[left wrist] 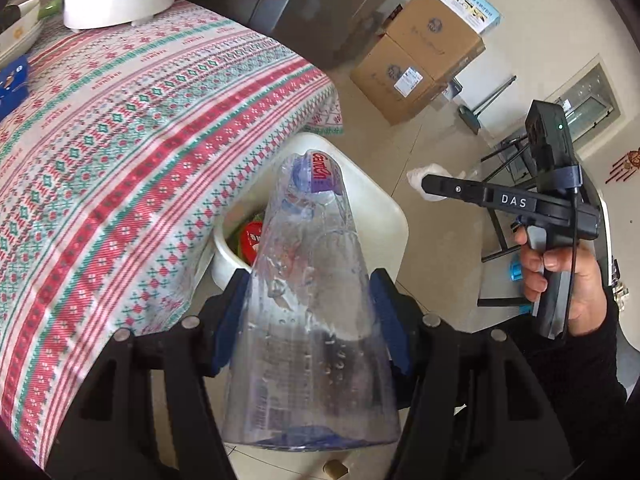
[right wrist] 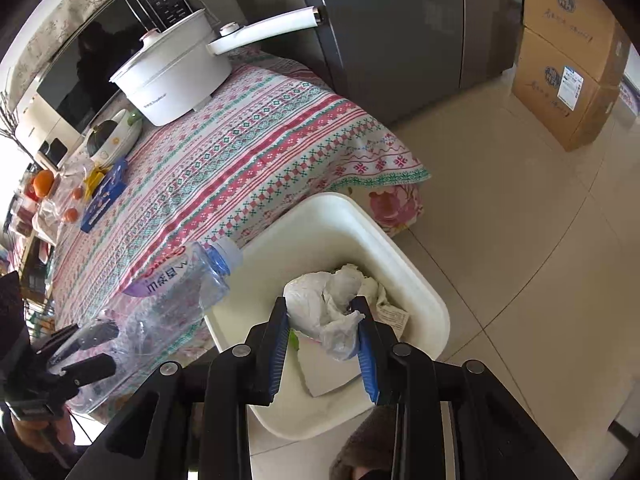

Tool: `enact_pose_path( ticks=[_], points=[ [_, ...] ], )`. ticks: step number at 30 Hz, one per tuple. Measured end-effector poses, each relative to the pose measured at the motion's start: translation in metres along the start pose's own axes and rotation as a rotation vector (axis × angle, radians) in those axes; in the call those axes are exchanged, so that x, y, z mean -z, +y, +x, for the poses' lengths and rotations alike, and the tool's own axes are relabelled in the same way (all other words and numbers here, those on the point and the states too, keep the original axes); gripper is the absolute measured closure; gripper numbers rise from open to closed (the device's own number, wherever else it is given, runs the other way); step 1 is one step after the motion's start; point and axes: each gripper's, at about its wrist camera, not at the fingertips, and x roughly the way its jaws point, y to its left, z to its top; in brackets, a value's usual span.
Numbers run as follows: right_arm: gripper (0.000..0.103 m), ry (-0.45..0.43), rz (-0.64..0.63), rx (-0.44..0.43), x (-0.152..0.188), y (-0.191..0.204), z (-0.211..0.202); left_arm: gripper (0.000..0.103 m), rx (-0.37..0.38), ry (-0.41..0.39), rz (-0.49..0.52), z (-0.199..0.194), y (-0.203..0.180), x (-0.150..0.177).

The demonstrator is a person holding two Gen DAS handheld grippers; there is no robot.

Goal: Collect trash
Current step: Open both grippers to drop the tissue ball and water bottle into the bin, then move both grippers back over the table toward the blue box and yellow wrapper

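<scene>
Left gripper (left wrist: 308,320): clenched on one clear plastic bottle (left wrist: 308,320), its blue pads pressing the bottle's two sides at mid-body; jaws stand fairly wide because the bottle fills them.
Bottle: one, empty-looking, purple label and pale cap at the far end; held tilted, neck pointing away over the near edge of the white bin (right wrist: 424,300), beside the table edge.
Right gripper (right wrist: 324,328): narrowly set, grasping one crumpled white wad of tissue and thin plastic (right wrist: 328,300); the wad bulges out past the fingertips on the far side.
Wad's place: directly above the bin's opening, not resting in it as far as the right wrist view shows.
Bin: one, white, rectangular with rounded corners, on the tiled floor just right of the table; inside lie white paper scraps (right wrist: 324,376), and something red (left wrist: 250,240) shows in the left wrist view.
Hand (left wrist: 560,276): one in view, dark sleeve, wrapped round the right gripper's handle.
Table: one, covered with a red, green and white patterned cloth (right wrist: 240,152).
On the table, far end: one white pot (right wrist: 172,76) with a long handle, one blue packet (right wrist: 105,194), some orange fruit, count unclear.
Far right on the floor: two cardboard boxes (right wrist: 568,52), stacked.
</scene>
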Motion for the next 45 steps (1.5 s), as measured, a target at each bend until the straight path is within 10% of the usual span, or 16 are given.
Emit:
enact_pose_path(
  ticks=[15,20,35,39,45],
  points=[
    [0.071,0.075,-0.021,0.054,0.011,-0.015,0.020,0.040,-0.081,0.055,0.049,0.042,0.000,-0.016],
    [0.070,0.072,-0.019,0.053,0.008,-0.012,0.022,0.018,-0.054,0.013,0.012,0.013,0.009,-0.021],
    [0.067,0.078,-0.058,0.047,0.006,0.016,0.030,0.001,-0.198,-0.113,-0.054,-0.063,0.049,-0.009],
    [0.024,0.075,-0.043,0.016,0.003,0.024,0.032,0.001,-0.260,-0.150,-0.089,-0.075,0.062,-0.004],
    [0.018,0.054,-0.050,0.013,-0.001,0.040,0.032,0.001,-0.305,-0.180,-0.139,-0.093,0.081,0.006]
  ],
)
